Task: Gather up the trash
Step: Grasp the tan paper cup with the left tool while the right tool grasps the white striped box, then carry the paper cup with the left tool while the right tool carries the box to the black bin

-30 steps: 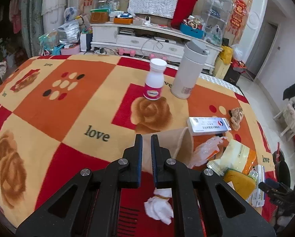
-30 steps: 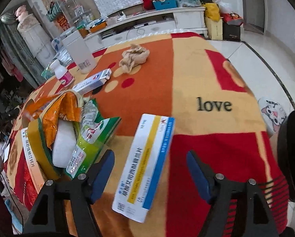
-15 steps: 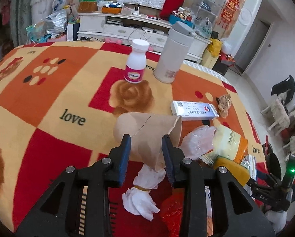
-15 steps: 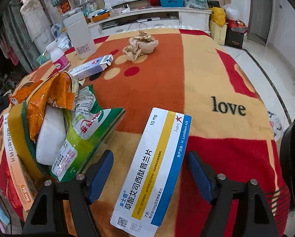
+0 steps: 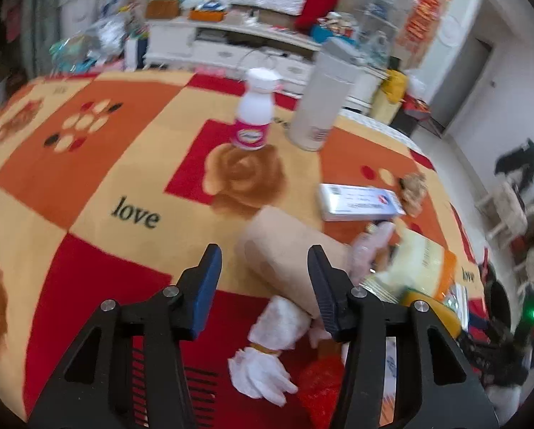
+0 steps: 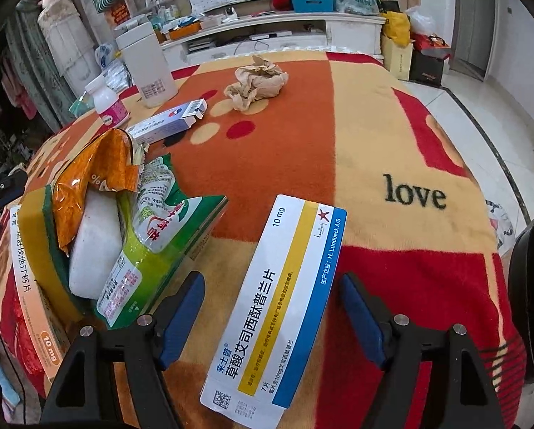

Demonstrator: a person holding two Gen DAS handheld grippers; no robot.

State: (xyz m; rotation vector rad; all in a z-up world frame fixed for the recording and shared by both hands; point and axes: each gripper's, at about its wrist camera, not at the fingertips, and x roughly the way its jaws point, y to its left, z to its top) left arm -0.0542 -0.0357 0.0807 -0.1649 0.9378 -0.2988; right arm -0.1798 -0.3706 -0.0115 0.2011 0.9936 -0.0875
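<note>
A brown paper cup [image 5: 285, 250] lies on its side on the patterned blanket [image 5: 88, 164]. My left gripper [image 5: 263, 254] hangs just above it. Its jaws are opening: the right finger crosses the cup's front, the left finger stands apart from it, and neither pad presses. A white tissue wad [image 5: 267, 357] and a red wrapper [image 5: 320, 389] lie under the fingers. In the right wrist view my right gripper [image 6: 270, 279] is open astride a white pill box with yellow and blue stripes [image 6: 285, 304], with both pads clear of it.
A white bottle [image 5: 254, 114] and a tall flask [image 5: 320, 100] stand further back. A small white box [image 6: 167, 121] and crumpled brown paper [image 6: 256, 80] lie beyond. Left of the right gripper are a green packet [image 6: 149, 243], an orange packet [image 6: 88, 171] and a sponge [image 6: 34, 236].
The left jaws went from shut to well apart, and the hand sank a little. The paper cup came free and now rests on the blanket. The right gripper stayed over the pill box.
</note>
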